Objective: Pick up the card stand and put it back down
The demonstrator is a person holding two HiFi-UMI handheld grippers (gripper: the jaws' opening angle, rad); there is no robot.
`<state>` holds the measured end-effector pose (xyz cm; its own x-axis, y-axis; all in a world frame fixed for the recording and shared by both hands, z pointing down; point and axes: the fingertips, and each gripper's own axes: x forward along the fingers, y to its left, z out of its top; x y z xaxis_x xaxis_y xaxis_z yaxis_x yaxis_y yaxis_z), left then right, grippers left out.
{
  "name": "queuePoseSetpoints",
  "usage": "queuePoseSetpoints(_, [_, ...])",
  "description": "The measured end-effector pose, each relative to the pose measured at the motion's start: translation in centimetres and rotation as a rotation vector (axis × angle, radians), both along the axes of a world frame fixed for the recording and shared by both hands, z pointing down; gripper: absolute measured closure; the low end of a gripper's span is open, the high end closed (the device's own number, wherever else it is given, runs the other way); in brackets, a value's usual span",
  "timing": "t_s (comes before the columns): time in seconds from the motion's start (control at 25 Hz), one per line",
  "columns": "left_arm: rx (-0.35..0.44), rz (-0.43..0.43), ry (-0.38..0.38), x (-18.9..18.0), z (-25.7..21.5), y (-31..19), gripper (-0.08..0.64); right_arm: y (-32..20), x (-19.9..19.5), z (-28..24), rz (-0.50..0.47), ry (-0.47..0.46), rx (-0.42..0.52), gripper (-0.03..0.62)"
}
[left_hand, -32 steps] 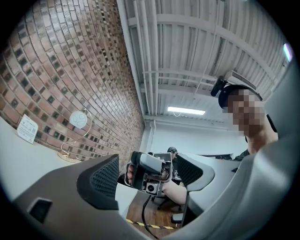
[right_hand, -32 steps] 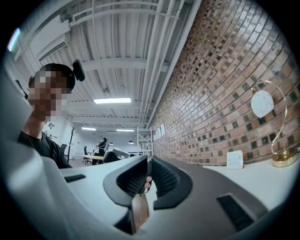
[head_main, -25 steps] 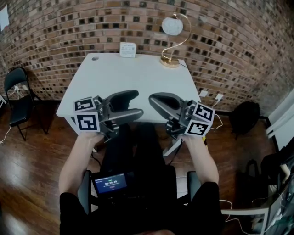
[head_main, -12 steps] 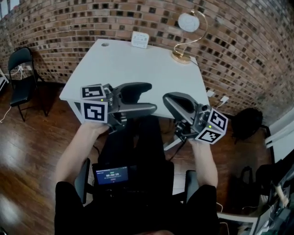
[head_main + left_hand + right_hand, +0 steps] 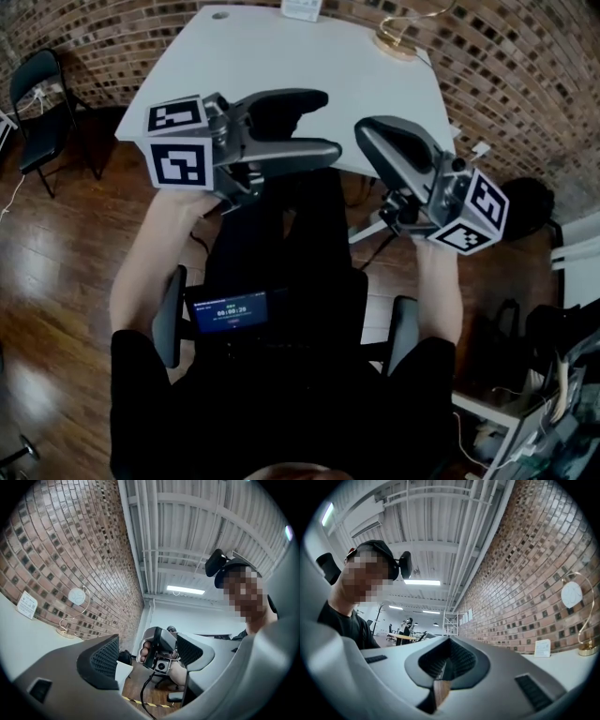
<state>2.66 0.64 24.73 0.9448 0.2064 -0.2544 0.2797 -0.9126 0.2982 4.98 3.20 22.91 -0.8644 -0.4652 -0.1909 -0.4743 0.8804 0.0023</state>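
The card stand (image 5: 302, 9), a small white card in a holder, stands at the far edge of the white table (image 5: 281, 56); the gripper views also catch the card stand (image 5: 27, 604) (image 5: 543, 647). Both grippers hover above the person's lap, short of the table's near edge and far from the stand. My left gripper (image 5: 328, 122) is open, with nothing between its jaws; in its own view the left gripper (image 5: 147, 656) frames the other gripper. My right gripper (image 5: 370, 133) is shut and empty, and the right gripper (image 5: 447, 660) shows its pads pressed together.
A gold lamp with a round white shade (image 5: 573, 595) stands on the table's far right corner, its base (image 5: 398, 42) near the card stand. A black folding chair (image 5: 37, 103) stands left of the table. Brick wall behind; wooden floor; a small screen (image 5: 228, 312) on the lap.
Both grippers have come up closer to the head camera and drawn slightly apart. The view has tipped downward, so the table and card stand slid to the top edge.
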Motion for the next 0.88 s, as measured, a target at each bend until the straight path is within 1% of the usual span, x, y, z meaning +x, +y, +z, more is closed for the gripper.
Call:
queuePoseSetpoints(0.12, [0.002,0.003,0.002,-0.1,0.33,0.16,0.175,0.09,-0.51,-0.12,0.009,0.012,0.022,0.577])
queuePoseSetpoints(0.2, [-0.002,0.008,0.003,0.0,0.53,0.23,0.175,0.03,-0.35,0.44,0.007,0.01,0.009,0.577])
queuePoseSetpoints(0.56, [0.0,0.007,-0.02,-0.24,0.67,0.48,0.175,0.1,-0.94,0.61,-0.009,0.024,0.014,0.577])
queuePoseSetpoints(0.88, [-0.001,0.005,-0.011,-0.17,0.7,0.41,0.175,0.02,-1.08,0.68,-0.016,0.035,0.003,0.577])
